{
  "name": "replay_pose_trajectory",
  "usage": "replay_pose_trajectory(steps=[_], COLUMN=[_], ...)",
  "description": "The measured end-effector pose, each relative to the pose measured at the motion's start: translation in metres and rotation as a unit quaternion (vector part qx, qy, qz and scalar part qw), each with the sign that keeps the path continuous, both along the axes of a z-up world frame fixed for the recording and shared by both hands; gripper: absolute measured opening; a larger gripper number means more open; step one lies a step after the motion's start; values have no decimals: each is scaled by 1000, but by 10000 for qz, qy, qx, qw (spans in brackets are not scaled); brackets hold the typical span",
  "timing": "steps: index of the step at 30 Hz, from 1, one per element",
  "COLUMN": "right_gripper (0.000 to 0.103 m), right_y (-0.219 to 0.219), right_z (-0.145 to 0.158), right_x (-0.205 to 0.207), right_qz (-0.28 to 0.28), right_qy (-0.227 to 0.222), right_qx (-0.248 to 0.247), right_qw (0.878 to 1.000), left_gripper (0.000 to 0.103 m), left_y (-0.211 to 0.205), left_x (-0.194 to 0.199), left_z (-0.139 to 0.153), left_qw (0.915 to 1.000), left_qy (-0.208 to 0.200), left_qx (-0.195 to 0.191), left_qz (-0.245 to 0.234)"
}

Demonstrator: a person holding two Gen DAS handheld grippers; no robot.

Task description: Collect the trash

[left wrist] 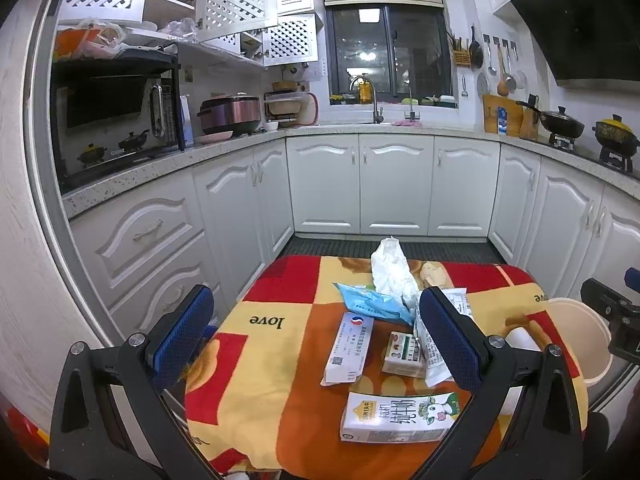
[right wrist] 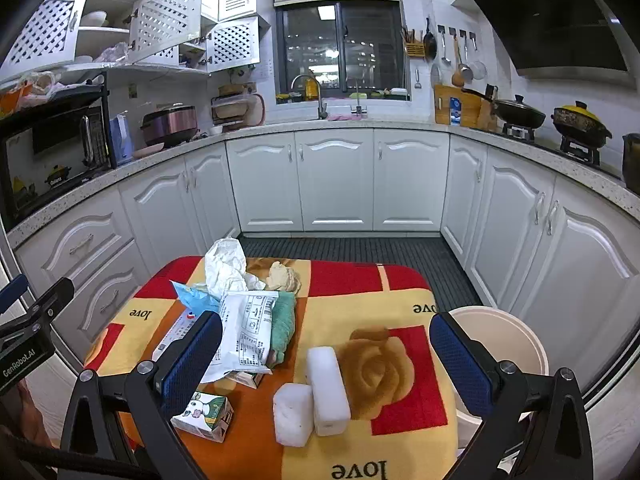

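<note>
Trash lies on a small table with a red, yellow and orange cloth (left wrist: 280,360) (right wrist: 360,292). A milk carton (left wrist: 396,416) (right wrist: 204,414) lies nearest. Behind it are a long white box (left wrist: 348,348), a small box (left wrist: 402,354), a white printed wrapper (right wrist: 248,332), a blue packet (left wrist: 372,304) (right wrist: 196,296), a crumpled white bag (left wrist: 390,268) (right wrist: 226,262), a green cloth (right wrist: 284,320) and two white foam blocks (right wrist: 316,396). My left gripper (left wrist: 316,340) is open above the pile. My right gripper (right wrist: 326,360) is open above the foam blocks.
A cream bin (right wrist: 504,340) (left wrist: 580,336) stands at the table's right edge. White cabinets (left wrist: 396,184) ring the room. A microwave (left wrist: 112,120) sits on the left counter, and pots (right wrist: 580,120) on the stove at right. Dark ribbed floor (right wrist: 352,248) lies beyond the table.
</note>
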State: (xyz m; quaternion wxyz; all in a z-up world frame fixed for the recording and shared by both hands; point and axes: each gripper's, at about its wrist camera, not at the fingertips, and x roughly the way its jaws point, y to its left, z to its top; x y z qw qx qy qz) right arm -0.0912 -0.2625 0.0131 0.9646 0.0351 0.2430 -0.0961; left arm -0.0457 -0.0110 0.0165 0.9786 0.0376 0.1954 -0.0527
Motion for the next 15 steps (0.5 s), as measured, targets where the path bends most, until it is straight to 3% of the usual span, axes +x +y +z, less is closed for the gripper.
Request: replay_pose_trajectory(steps=[15], right_gripper=[103], right_y=[-5], right_z=[0], right_x=[14], right_qz=[-108], right_qy=[57], right_qx=[-50], right_qw=[9999], left_gripper=[102], left_y=[-12], left_x=[20], left_z=[-10], left_qw=[9994], left_qy=[247], left_qx=[-130], left_qz=[-211])
